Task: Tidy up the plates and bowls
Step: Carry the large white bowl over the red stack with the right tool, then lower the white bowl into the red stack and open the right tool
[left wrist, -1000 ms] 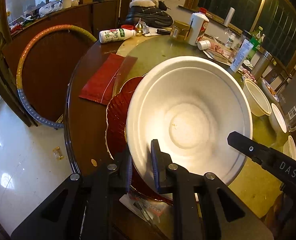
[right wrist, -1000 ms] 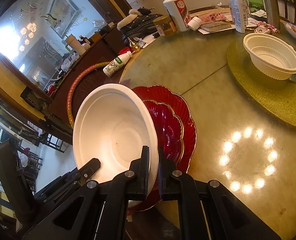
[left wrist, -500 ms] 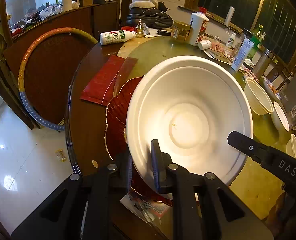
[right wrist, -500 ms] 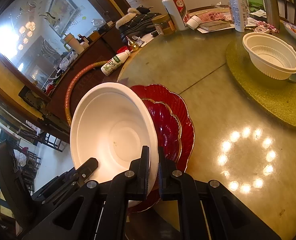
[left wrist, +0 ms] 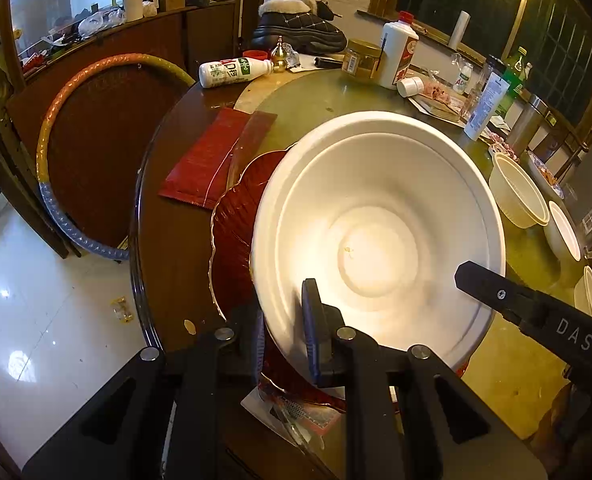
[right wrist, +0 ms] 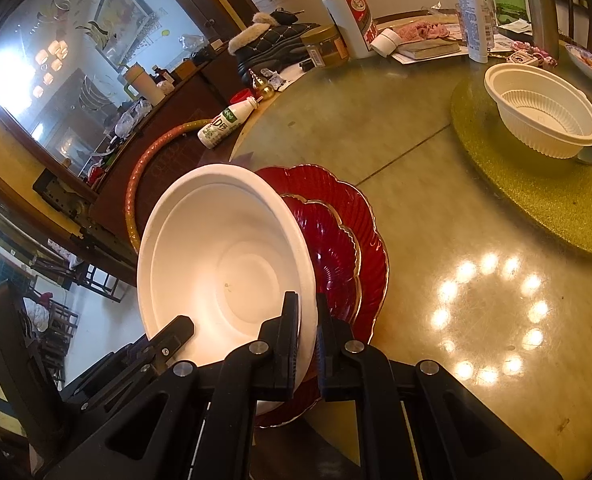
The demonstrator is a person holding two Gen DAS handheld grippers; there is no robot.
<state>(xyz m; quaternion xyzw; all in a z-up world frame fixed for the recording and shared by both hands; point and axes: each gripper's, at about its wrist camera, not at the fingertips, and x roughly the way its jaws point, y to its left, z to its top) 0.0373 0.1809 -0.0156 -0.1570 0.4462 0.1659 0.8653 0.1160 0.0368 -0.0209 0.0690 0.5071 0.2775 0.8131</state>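
Both grippers clamp one white bowl over the red plates.

Left gripper (left wrist: 282, 320) and right gripper (right wrist: 307, 332) each pinch the white bowl's (left wrist: 380, 236) near rim at 6 o'clock; stacked red plates (right wrist: 356, 240) lie beneath; a ribbed bowl (right wrist: 544, 120) sits at 2 o'clock.

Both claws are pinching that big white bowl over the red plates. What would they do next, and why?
Probably ease it straight down. The left gripper and right gripper each clamp the white bowl's rim, and it sits tilted directly above the red plates.
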